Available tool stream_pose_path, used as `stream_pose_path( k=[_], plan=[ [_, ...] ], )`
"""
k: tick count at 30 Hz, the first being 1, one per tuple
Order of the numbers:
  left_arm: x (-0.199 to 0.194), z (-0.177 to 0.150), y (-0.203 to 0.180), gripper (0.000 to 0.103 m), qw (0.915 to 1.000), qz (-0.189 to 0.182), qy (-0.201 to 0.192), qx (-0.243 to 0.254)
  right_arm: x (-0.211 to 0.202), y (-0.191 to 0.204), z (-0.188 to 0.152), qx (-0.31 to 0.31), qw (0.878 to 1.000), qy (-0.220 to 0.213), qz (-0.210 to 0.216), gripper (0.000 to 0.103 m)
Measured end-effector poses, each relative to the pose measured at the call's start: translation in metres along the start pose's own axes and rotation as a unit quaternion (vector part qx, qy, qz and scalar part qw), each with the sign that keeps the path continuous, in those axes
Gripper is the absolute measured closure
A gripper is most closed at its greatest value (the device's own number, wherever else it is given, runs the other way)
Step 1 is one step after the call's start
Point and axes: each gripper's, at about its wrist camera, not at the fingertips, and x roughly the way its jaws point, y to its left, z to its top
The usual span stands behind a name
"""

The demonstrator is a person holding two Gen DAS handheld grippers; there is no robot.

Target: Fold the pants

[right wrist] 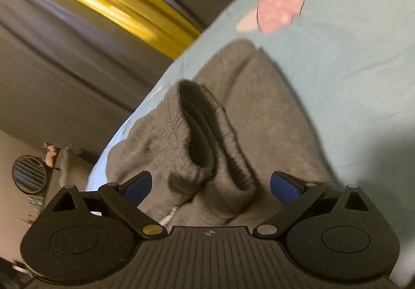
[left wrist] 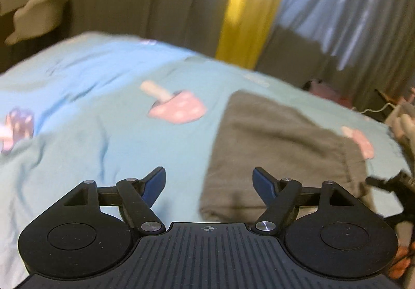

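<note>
Grey knit pants (left wrist: 272,149) lie on a light blue bedsheet (left wrist: 103,133) with pink mushroom prints. In the left wrist view they lie flat to the right of centre. My left gripper (left wrist: 209,180) is open and empty, just above the sheet at the pants' left edge. In the right wrist view the pants (right wrist: 233,112) are bunched, with the ribbed waistband (right wrist: 197,133) standing open right in front. My right gripper (right wrist: 210,185) is open, its blue pads on either side of the waistband, not closed on it.
Grey and blue curtains with a yellow strip (left wrist: 246,4) hang behind the bed. A shelf with small items (left wrist: 33,4) is at the far left. Clutter and a cable (left wrist: 389,112) sit beyond the bed's right edge.
</note>
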Motion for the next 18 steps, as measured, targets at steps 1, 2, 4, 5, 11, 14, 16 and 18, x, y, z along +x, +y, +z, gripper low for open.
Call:
stream_pose_path(
  k=[1,2,4,5,11,14,16,18],
  plan=[
    [0.006,0.000,0.007,0.024,0.9996,-0.004,0.018,-0.022,0.004,0.004,0.001,0.004,1.000,-0.002,-0.006,0.007],
    [0.018,-0.007,0.003,0.024,0.9985,-0.015,0.028,-0.044,0.008,0.008,0.004,-0.001,1.000,0.000,-0.011,0.028],
    [0.027,-0.013,0.014,0.026,0.9948,-0.032,0.041,-0.087,0.015,0.017,0.008,-0.012,0.999,0.013,-0.029,0.039],
    [0.032,-0.015,0.017,0.026,0.9937,-0.031,0.046,-0.098,0.015,0.017,0.010,-0.010,0.999,0.014,-0.028,0.044],
    [0.049,-0.020,0.028,0.026,0.9883,-0.037,0.066,-0.133,0.023,0.000,0.015,0.034,0.999,0.032,0.014,0.015],
    [0.057,-0.020,0.027,0.027,0.9869,-0.044,0.079,-0.134,0.035,0.018,0.015,0.005,0.999,0.043,-0.004,0.010],
    [0.062,-0.021,0.029,0.029,0.9848,-0.054,0.085,-0.142,0.042,0.028,0.014,-0.021,0.999,0.044,-0.024,0.031],
    [0.061,-0.022,0.035,0.030,0.9816,-0.062,0.085,-0.159,0.047,0.036,0.015,-0.036,0.997,0.048,-0.051,0.053]
  ],
)
